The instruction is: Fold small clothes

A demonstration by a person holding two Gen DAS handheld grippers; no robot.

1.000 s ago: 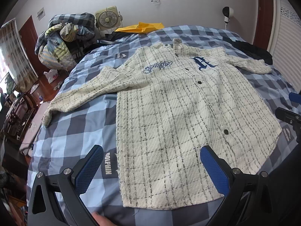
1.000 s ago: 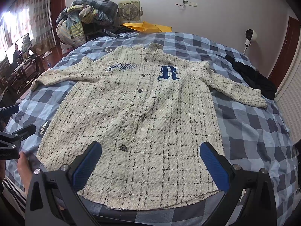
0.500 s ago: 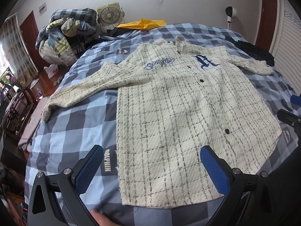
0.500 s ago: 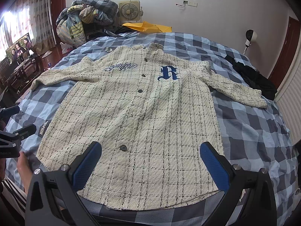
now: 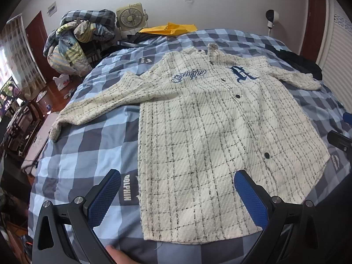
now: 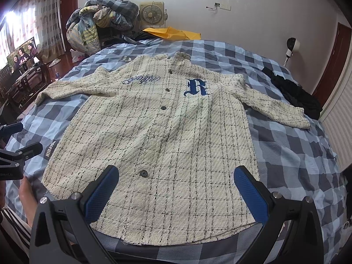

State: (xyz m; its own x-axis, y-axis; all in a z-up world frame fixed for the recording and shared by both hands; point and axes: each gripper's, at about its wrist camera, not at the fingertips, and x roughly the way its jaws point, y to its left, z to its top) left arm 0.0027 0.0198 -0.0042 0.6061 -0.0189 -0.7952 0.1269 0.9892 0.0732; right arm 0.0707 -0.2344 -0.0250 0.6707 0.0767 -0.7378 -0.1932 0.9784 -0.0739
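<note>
A cream tweed shirt (image 5: 211, 136) with black check lines, dark buttons and a blue "R" lies flat, front up, both sleeves spread, on the blue checked bed; it also shows in the right wrist view (image 6: 167, 140). My left gripper (image 5: 176, 189) is open and empty, hovering over the shirt's lower left hem corner. My right gripper (image 6: 176, 187) is open and empty, hovering over the lower right part of the hem. The left gripper shows in the right wrist view (image 6: 19, 154) at the left edge. The right gripper shows in the left wrist view (image 5: 340, 142) at the right edge.
The checked bedspread (image 5: 83, 158) covers the bed. A black garment (image 6: 294, 92) lies at the far right. A yellow cloth (image 6: 173, 33), a fan (image 6: 153, 14) and a pile of bedding (image 6: 99, 24) sit beyond the bed's head. A TV (image 6: 22, 52) stands left.
The left gripper's view has shifted slightly, with the shirt sitting a little lower and farther right in the frame. The right gripper has barely moved. Both stay open.
</note>
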